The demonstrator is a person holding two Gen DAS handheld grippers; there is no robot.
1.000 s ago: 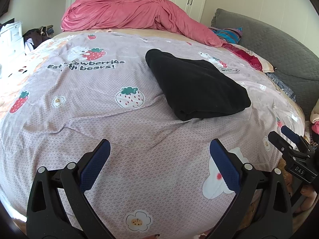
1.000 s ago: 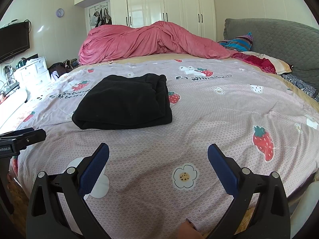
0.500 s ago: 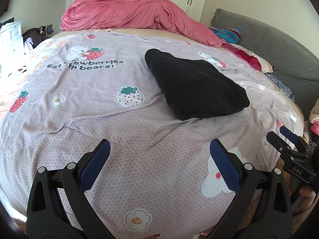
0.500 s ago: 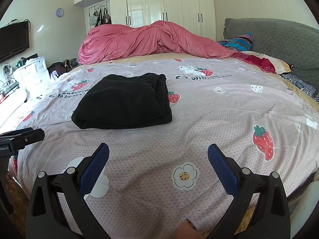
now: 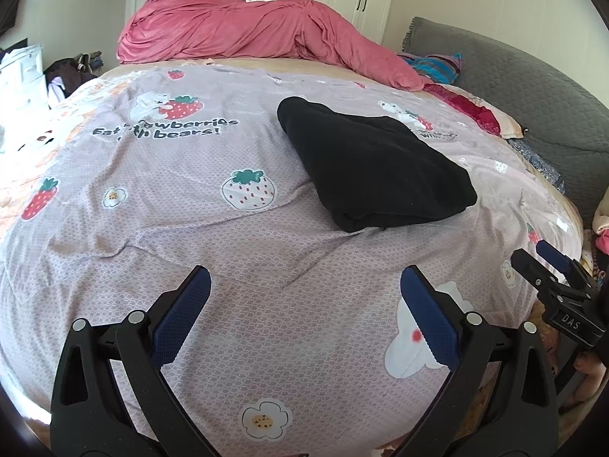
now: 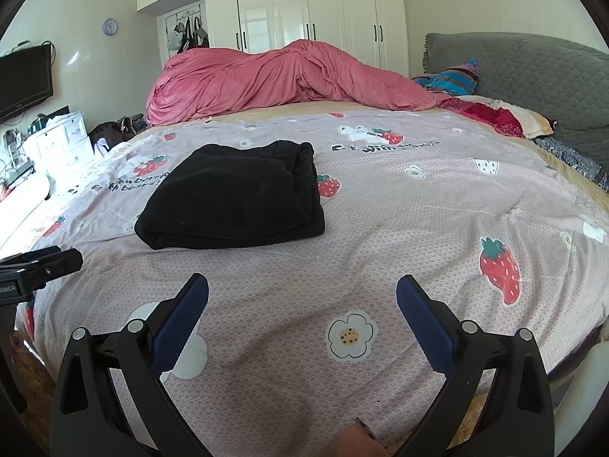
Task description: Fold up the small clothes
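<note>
A black garment (image 5: pixel 375 163), folded into a thick rectangle, lies flat on the lilac strawberry-print bed cover (image 5: pixel 213 228). It also shows in the right wrist view (image 6: pixel 236 198). My left gripper (image 5: pixel 304 285) is open and empty, held over the cover well short of the garment, to its front left. My right gripper (image 6: pixel 302 293) is open and empty, in front of the garment and a little to its right. Each gripper shows at the edge of the other's view: the right one (image 5: pixel 555 270) and the left one (image 6: pixel 38 266).
A bunched pink duvet (image 6: pixel 289 76) lies across the far side of the bed. A grey padded headboard (image 6: pixel 533 76) and pillows (image 6: pixel 495 114) stand at the right. White wardrobes (image 6: pixel 304 7) line the back wall. A white drawer unit (image 6: pixel 57 141) stands at the left.
Both grippers stay open and nearly still. The view drifts very slightly; the black garment has not moved.
</note>
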